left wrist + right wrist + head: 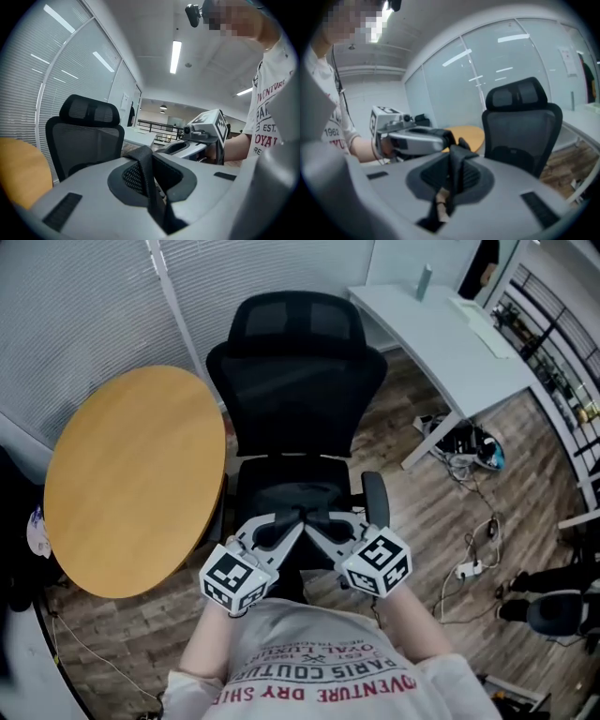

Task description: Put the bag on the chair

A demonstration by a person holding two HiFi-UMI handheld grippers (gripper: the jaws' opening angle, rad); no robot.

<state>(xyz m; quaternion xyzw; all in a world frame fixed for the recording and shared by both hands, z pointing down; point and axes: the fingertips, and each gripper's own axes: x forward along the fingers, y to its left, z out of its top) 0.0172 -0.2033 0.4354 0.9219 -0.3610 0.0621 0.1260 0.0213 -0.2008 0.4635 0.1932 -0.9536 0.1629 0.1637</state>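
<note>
Grip: left gripper [289, 529] and right gripper [323, 531] each clamp a black bag strap [147, 180] | Relation: chair seat [281, 486] directly ahead, below; both equally near.

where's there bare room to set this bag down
The round wooden table is bare all over, between the blinds and the chair. The chair's seat looks free too, below its backrest. Crowded: the floor at the head view's right by the white desk, strewn with cables and a power strip.
</note>
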